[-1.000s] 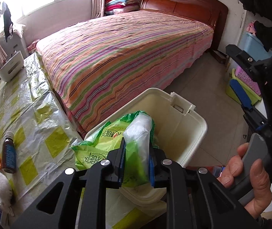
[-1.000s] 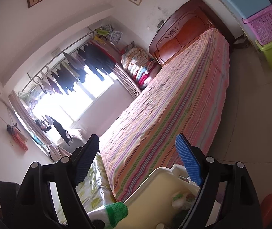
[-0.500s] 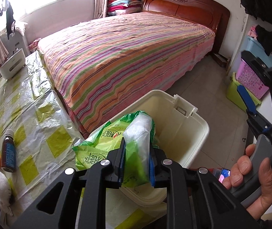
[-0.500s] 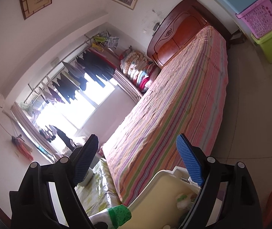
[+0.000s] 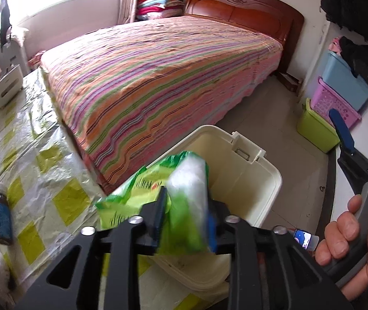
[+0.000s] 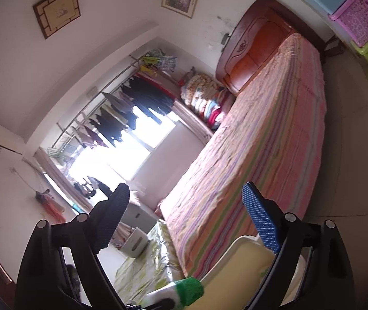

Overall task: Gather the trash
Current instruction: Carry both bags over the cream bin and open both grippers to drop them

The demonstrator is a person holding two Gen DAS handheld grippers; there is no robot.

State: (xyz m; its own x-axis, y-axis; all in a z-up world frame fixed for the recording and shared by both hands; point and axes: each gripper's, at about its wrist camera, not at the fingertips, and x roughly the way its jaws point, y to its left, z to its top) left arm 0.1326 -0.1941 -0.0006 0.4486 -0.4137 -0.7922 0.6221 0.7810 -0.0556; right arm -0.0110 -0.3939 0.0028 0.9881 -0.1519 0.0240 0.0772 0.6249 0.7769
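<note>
My left gripper is shut on a crumpled green and white plastic bag, held over the near rim of a cream plastic bin. The bag's green tip and the bin's rim show low in the right wrist view. My right gripper is open and empty, raised and pointing over the bed. It also shows at the right edge of the left wrist view, held in a hand.
A table with a yellow-checked plastic cover holds a brown bottle with a blue label and a white box. A striped bed lies beyond. Stacked coloured baskets stand at the right wall.
My left gripper has lifted a little and its jaws look slightly wider on the bag. My right gripper has tilted upward and away from the bin.
</note>
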